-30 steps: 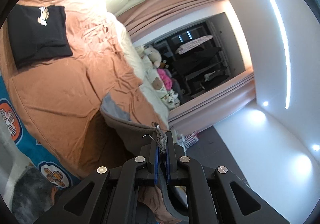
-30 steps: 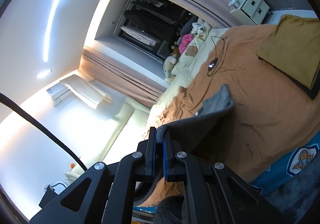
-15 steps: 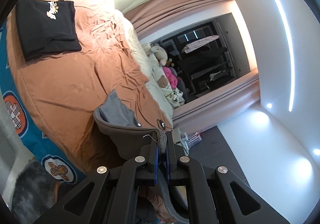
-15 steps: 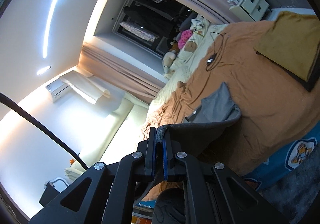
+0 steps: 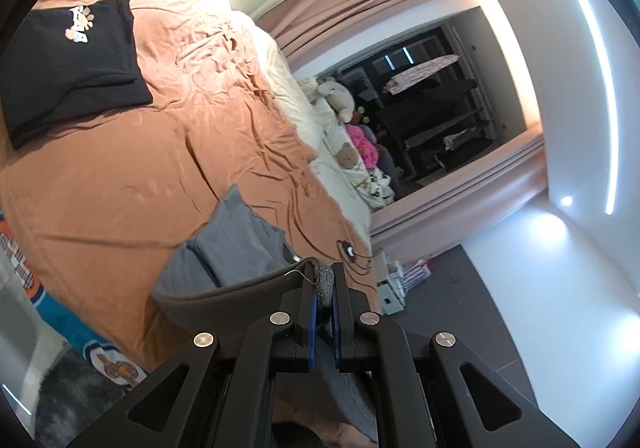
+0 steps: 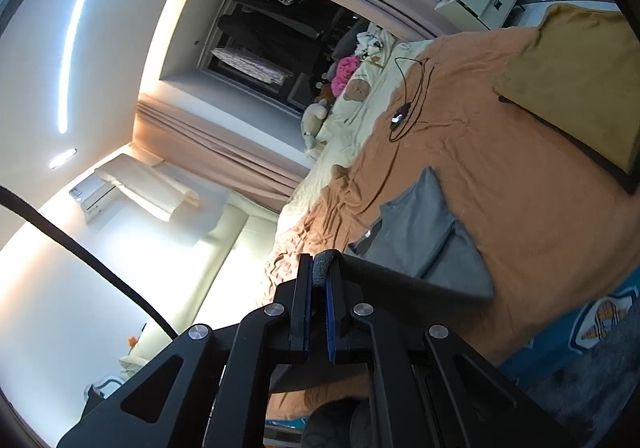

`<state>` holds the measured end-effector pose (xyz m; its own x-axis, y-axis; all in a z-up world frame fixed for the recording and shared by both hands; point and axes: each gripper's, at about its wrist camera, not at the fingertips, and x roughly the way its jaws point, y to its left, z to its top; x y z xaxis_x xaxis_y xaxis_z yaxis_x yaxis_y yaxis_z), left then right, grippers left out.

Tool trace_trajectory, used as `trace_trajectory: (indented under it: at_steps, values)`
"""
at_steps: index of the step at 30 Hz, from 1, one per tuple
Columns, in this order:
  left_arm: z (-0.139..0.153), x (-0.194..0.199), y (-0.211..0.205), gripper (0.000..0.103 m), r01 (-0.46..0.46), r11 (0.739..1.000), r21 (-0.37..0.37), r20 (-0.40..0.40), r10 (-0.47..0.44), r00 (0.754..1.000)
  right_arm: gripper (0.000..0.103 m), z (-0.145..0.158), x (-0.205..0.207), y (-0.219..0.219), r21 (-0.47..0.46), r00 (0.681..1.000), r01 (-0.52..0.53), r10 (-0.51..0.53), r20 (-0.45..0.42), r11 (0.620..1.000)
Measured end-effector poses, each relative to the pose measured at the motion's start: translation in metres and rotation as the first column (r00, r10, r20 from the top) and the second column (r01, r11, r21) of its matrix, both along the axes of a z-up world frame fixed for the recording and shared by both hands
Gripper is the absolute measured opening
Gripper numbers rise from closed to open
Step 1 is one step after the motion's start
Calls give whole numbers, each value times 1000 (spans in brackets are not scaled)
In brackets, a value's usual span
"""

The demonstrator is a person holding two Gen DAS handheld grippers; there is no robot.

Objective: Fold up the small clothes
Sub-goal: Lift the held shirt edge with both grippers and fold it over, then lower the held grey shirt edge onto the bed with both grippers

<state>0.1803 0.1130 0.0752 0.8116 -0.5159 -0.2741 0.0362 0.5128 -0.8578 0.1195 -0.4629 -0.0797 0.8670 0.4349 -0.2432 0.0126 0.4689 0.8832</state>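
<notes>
Inspector: Orange bedspread (image 5: 120, 175) now carries more grey garment (image 5: 236, 248)?

Operator: Yes. I keep left gripper (image 5: 324, 288) and right gripper (image 6: 319, 272) clenched on its near edge; the far end has settled flat, ready for folding.

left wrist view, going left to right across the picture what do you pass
black folded shirt → grey garment lying on the orange bedspread → left gripper shut on the garment's edge → pink plush toy → dark wardrobe opening → white light strip
</notes>
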Motion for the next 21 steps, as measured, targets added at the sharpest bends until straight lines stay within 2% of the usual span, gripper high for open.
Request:
trace_trajectory:
  at_steps: [4, 13, 21]
  values:
    - [-2, 38, -6, 5, -9, 1000, 21, -30, 10, 999, 2, 4, 27, -3, 17, 999, 6, -6, -36, 1000]
    - [-7, 125, -23, 5, -5, 996, 90, -86, 13, 996, 2, 19, 99, -7, -27, 995, 0, -2, -98, 1000]
    - [-27, 193, -35, 5, 3, 989, 150, -154, 20, 988, 2, 22, 162, -1, -83, 986, -29, 15, -163, 996]
